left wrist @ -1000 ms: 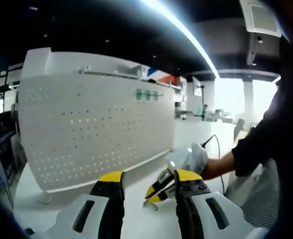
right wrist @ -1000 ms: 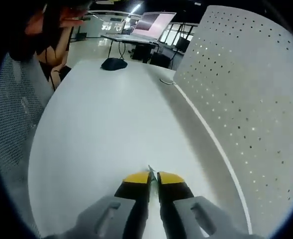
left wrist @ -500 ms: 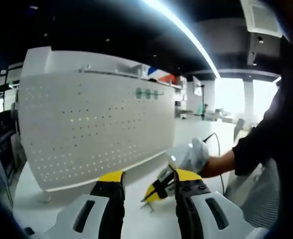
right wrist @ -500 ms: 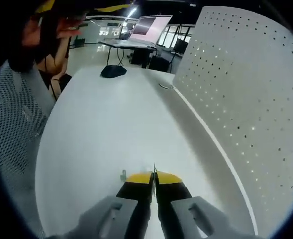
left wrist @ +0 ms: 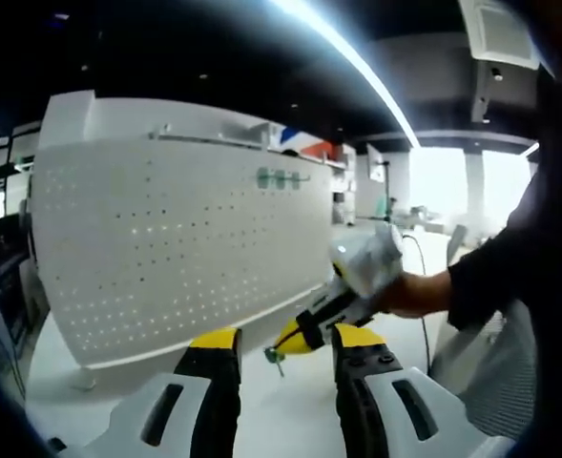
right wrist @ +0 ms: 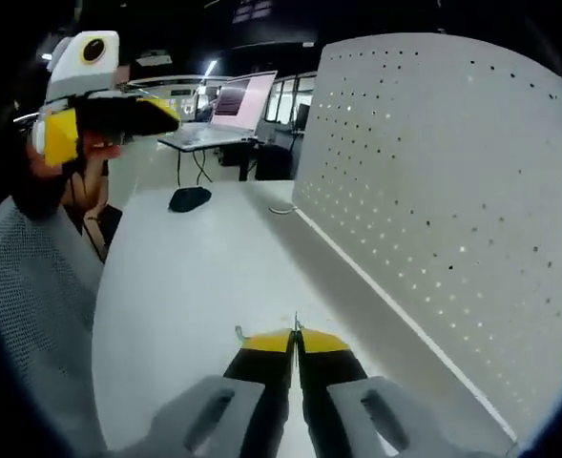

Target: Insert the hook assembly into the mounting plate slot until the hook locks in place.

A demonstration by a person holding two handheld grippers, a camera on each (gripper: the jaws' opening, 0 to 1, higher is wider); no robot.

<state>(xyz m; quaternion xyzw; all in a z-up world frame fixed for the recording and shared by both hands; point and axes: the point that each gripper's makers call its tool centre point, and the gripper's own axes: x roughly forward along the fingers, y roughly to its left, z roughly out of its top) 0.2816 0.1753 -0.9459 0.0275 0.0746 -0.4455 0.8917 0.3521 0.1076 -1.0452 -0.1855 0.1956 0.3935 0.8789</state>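
Note:
The white perforated mounting plate (left wrist: 185, 248) stands upright on the white table (left wrist: 290, 420); in the right gripper view the mounting plate (right wrist: 452, 191) rises on the right. My right gripper (right wrist: 296, 340) is shut on a small metal hook (right wrist: 296, 324), whose thin tip pokes up between the yellow jaw ends. In the left gripper view that right gripper (left wrist: 293, 340) comes in from the right in a gloved hand (left wrist: 368, 267), lifted off the table, with the hook (left wrist: 277, 359) hanging at its tip just short of the plate's lower edge. My left gripper (left wrist: 285, 343) is open and holds nothing.
The left gripper (right wrist: 80, 105) appears at the top left of the right gripper view. A laptop (right wrist: 242, 100) and a dark mouse (right wrist: 188, 198) lie at the table's (right wrist: 195, 286) far end. A mesh chair back (right wrist: 32, 315) is on the left.
The right gripper has risen off the table with the hook and swung toward the plate. The left gripper has stayed still and open.

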